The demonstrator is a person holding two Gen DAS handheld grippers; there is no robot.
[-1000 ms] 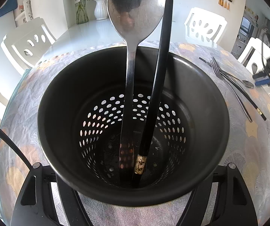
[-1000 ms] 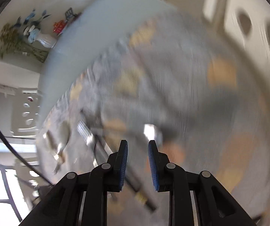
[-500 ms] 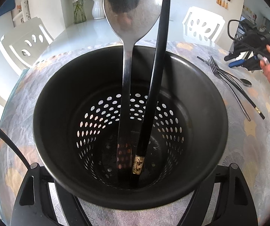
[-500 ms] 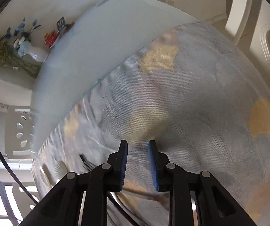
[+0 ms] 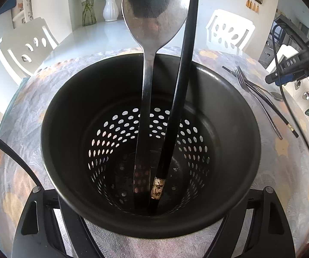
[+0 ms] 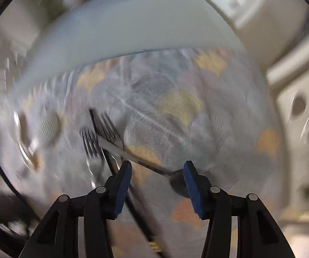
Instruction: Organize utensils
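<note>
In the left wrist view a black perforated holder (image 5: 236,99) fills the frame, held between my left gripper's arms; its fingertips are hidden by the holder. A steel spoon (image 5: 152,21) and a black chopstick (image 5: 182,68) stand in it. Forks (image 5: 253,94), a small spoon (image 5: 276,95) and another chopstick (image 5: 283,118) lie on the cloth at the right. My right gripper (image 5: 290,73) hovers above them. In the blurred right wrist view it (image 6: 156,180) is open above the forks (image 6: 102,133) and a spoon (image 6: 176,180).
The round table has a grey patterned cloth (image 5: 283,172). White chairs (image 5: 229,30) stand around it. A white vase (image 5: 109,8) and a glass vase (image 5: 87,10) stand on a white table behind. A black cable (image 5: 3,150) crosses the left.
My right gripper has opened wide and swung down over the forks and spoon on the cloth. The holder has barely moved in my left gripper.
</note>
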